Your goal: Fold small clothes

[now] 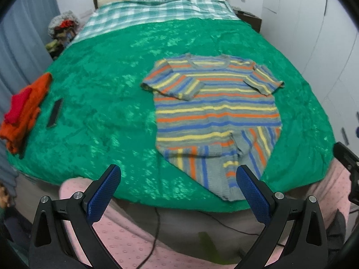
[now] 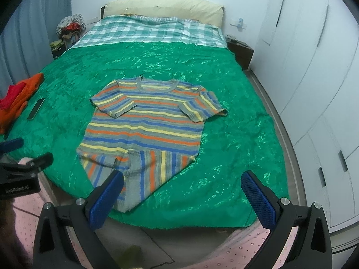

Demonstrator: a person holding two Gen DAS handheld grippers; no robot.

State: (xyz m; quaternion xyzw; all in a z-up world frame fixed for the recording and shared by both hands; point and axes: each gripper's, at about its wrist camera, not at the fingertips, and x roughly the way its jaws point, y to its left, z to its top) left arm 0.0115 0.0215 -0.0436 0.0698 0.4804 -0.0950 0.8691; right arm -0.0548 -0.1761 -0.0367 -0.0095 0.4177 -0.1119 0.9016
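Striped sweater (image 1: 215,103) lies flat on the bed (image 1: 101,112), sleeves tucked in, ready for folding. Both claws, left claw (image 1: 179,192) and right claw (image 2: 182,196), hover spread wide, empty, probably lining up on the hem

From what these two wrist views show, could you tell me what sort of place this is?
Most likely a home bedroom: a large bed with a cream headboard, a bedside table, and white wardrobe doors along the wall.

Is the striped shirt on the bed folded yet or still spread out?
Mostly spread: the striped shirt lies flat on the green bedspread, with only both sleeves folded inward.
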